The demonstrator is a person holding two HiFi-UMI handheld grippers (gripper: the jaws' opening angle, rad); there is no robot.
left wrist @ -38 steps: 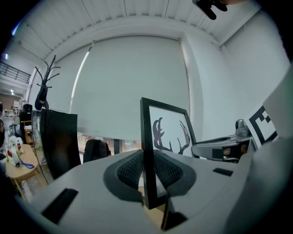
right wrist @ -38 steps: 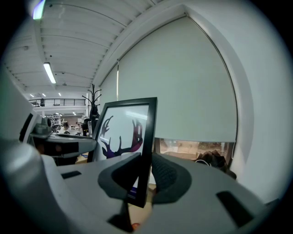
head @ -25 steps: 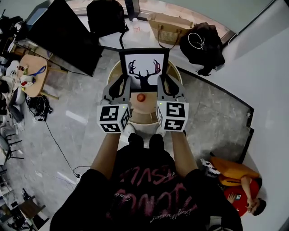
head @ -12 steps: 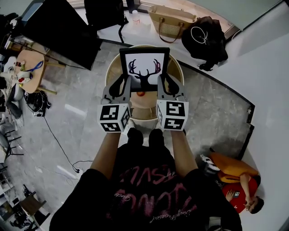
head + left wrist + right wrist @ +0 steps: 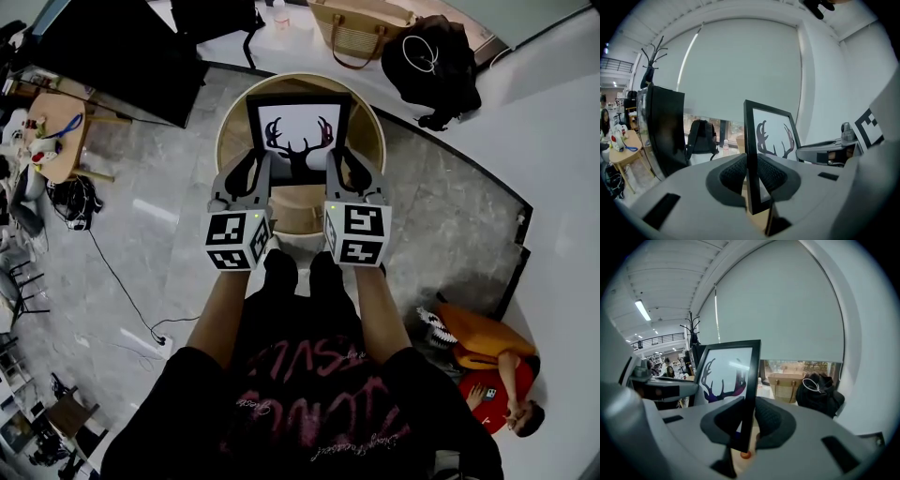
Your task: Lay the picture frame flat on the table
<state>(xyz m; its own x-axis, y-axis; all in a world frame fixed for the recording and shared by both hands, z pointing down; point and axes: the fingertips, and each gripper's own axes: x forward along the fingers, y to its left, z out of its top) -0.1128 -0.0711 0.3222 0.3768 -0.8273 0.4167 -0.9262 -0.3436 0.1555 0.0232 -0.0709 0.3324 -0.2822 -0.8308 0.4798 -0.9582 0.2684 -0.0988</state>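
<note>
The black picture frame (image 5: pixel 298 133) with a deer-antler print stands upright over the round wooden table (image 5: pixel 367 120). My left gripper (image 5: pixel 260 171) is shut on the frame's left edge near the bottom. My right gripper (image 5: pixel 336 169) is shut on its right edge at the same height. In the left gripper view the frame's edge (image 5: pixel 751 150) runs between the ribbed pads (image 5: pixel 774 174). In the right gripper view the frame (image 5: pixel 727 378) sits between the pads (image 5: pixel 768 420), and a small orange thing (image 5: pixel 746 455) lies on the table below it.
A large black panel (image 5: pixel 117 56) stands at the left behind the table. A straw bag (image 5: pixel 361 28) and a black bag (image 5: pixel 433 66) lie on the floor beyond. A small side table (image 5: pixel 56 131) is at the far left. A person (image 5: pixel 492 370) sits on the floor at the lower right.
Both grippers keep their hold on the frame. The head view has shifted, so the table sits lower in the picture. The orange thing under the frame no longer shows in that view.
</note>
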